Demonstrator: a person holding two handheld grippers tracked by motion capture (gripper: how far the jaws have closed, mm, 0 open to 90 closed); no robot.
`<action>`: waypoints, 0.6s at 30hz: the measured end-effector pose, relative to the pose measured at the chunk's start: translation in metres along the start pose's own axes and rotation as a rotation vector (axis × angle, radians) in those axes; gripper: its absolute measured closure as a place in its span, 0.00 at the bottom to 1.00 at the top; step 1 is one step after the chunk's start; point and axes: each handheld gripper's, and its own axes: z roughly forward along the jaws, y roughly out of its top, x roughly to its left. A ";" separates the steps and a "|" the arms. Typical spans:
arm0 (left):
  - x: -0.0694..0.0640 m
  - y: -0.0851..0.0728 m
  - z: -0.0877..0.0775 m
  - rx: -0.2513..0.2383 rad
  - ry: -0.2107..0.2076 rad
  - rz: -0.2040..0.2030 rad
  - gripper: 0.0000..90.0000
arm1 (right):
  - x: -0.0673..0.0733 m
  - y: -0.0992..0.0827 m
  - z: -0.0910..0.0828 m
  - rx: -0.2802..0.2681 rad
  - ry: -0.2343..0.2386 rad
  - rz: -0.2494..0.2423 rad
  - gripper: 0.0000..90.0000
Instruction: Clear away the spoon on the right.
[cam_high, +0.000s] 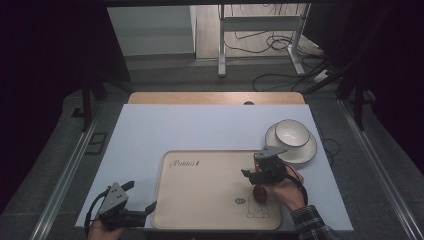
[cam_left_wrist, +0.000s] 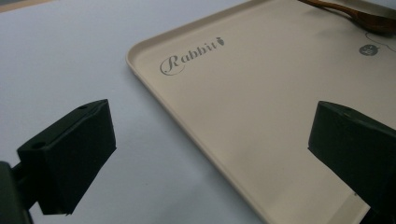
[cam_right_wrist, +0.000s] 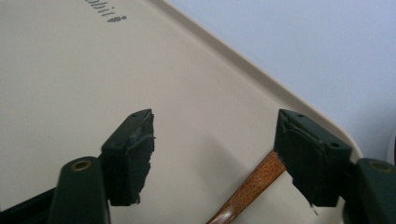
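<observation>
A beige tray (cam_high: 200, 185) printed with "Rabbit" lies on the white table. A brown wooden spoon (cam_high: 259, 193) rests on the tray's right part, its bowl toward the front. My right gripper (cam_high: 251, 165) hovers open over the spoon's handle. In the right gripper view the handle (cam_right_wrist: 247, 189) runs under the right jaw, just beside its pad, and nothing sits between the jaws (cam_right_wrist: 215, 144). My left gripper (cam_high: 142, 195) stands open at the tray's front left corner. Its jaws (cam_left_wrist: 210, 135) straddle the tray's edge (cam_left_wrist: 154, 88), and the spoon (cam_left_wrist: 364, 16) lies far off.
A white bowl (cam_high: 292, 132) sits on a white plate (cam_high: 306, 152) just right of the tray's far right corner. The table's front edge runs close under both hands. Beyond the table stand a metal frame and cables on the floor.
</observation>
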 end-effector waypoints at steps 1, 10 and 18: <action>0.000 0.000 0.000 0.000 0.000 0.000 0.01 | 0.000 0.000 0.000 -0.001 0.001 0.001 0.30; 0.000 0.000 0.000 0.001 -0.001 0.002 0.01 | 0.001 -0.005 -0.007 -0.029 0.028 0.005 0.15; 0.000 0.000 0.000 0.002 -0.001 0.003 0.01 | 0.003 -0.010 -0.019 -0.071 0.025 0.020 0.09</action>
